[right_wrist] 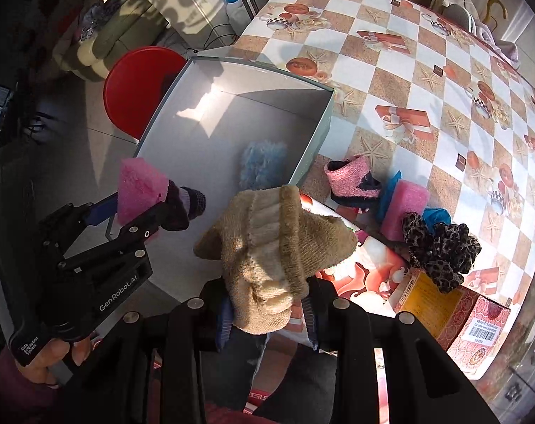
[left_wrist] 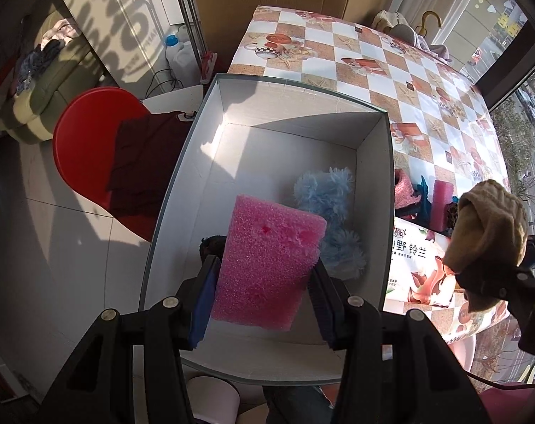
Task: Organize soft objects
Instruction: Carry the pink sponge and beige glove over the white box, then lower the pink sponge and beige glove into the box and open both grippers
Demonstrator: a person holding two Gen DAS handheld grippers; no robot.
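Observation:
My left gripper (left_wrist: pixel 263 275) is shut on a pink foam sponge (left_wrist: pixel 271 258) and holds it over the open white box (left_wrist: pixel 285 134). A fluffy light-blue item (left_wrist: pixel 327 194) and a dark sock (left_wrist: pixel 212 243) lie inside the box. My right gripper (right_wrist: pixel 267 314) is shut on a tan knitted sock (right_wrist: pixel 271 243) above the box's right edge; that sock also shows in the left wrist view (left_wrist: pixel 486 222). The left gripper (right_wrist: pixel 143 205) with its sponge (right_wrist: pixel 136 190) shows in the right wrist view. On the table lie a pink sock (right_wrist: pixel 352 176), a second pink sponge (right_wrist: pixel 405 201) and a leopard scrunchie (right_wrist: pixel 440 247).
The checkered tablecloth (right_wrist: pixel 408 70) covers the table. A flat printed packet (left_wrist: pixel 416 268) and a red carton (right_wrist: pixel 472 321) lie beside the box. A red chair (left_wrist: pixel 87 141) with a dark cloth (left_wrist: pixel 140 159) stands left of the table. A blue item (right_wrist: pixel 391 190) lies by the sponge.

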